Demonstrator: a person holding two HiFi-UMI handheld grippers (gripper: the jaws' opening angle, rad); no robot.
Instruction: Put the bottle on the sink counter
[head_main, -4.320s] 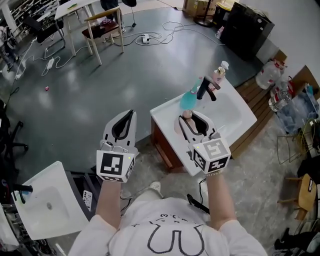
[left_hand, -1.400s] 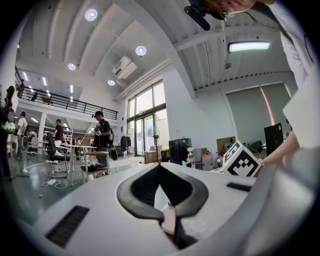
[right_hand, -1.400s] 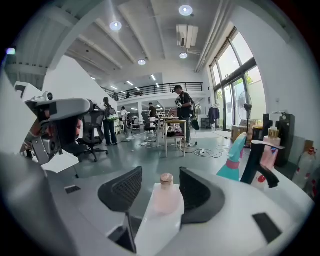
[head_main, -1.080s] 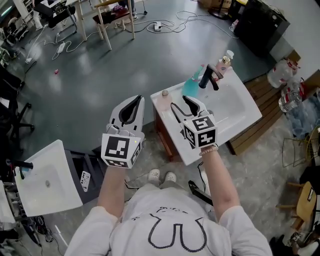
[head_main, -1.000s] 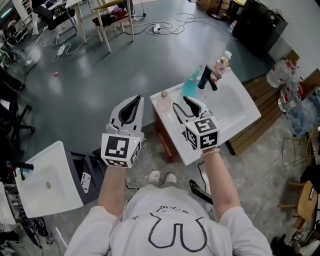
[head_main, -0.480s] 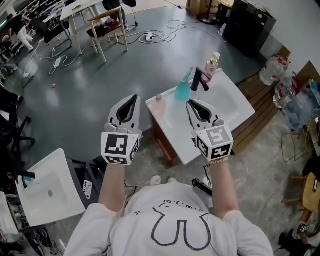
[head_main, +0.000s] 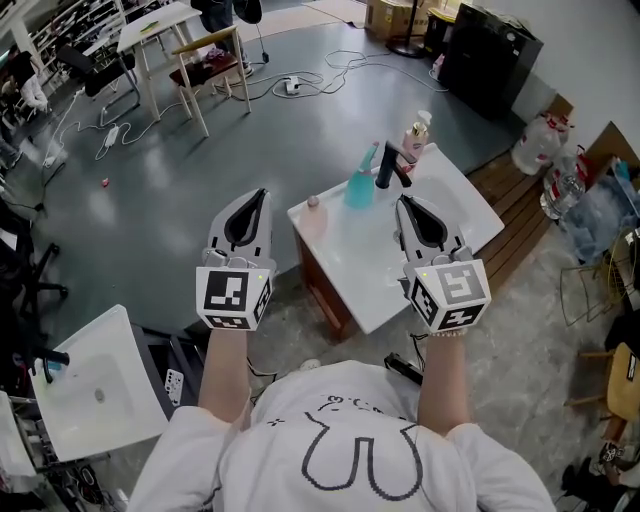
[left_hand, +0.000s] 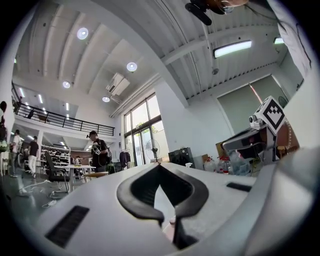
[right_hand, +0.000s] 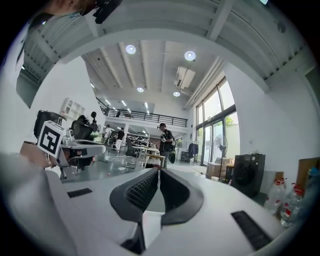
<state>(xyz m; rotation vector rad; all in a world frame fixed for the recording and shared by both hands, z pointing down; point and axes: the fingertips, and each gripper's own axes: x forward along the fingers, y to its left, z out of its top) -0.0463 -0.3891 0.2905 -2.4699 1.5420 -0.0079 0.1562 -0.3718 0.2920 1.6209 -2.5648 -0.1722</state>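
Note:
The small pale bottle (head_main: 313, 205) with a pinkish cap stands upright on the near left corner of the white sink counter (head_main: 365, 275). Nothing holds it. My right gripper (head_main: 402, 200) hovers over the counter, to the right of the bottle and well apart from it. Its jaws are shut with nothing between them, as the right gripper view (right_hand: 158, 170) also shows. My left gripper (head_main: 260, 192) hangs over the floor to the left of the counter, and its tips meet, empty (left_hand: 160, 165).
A teal bottle (head_main: 360, 186), a black faucet (head_main: 385, 166) and a pink pump bottle (head_main: 414, 134) stand at the counter's far edge. A second white sink (head_main: 92, 388) lies at lower left. Water jugs (head_main: 541, 146) and a black cabinet (head_main: 490, 52) are at the right.
My right gripper's jaws, open beside the bottle a second ago, have shut, and it has drawn back to the right. The bottle stays standing on the counter corner.

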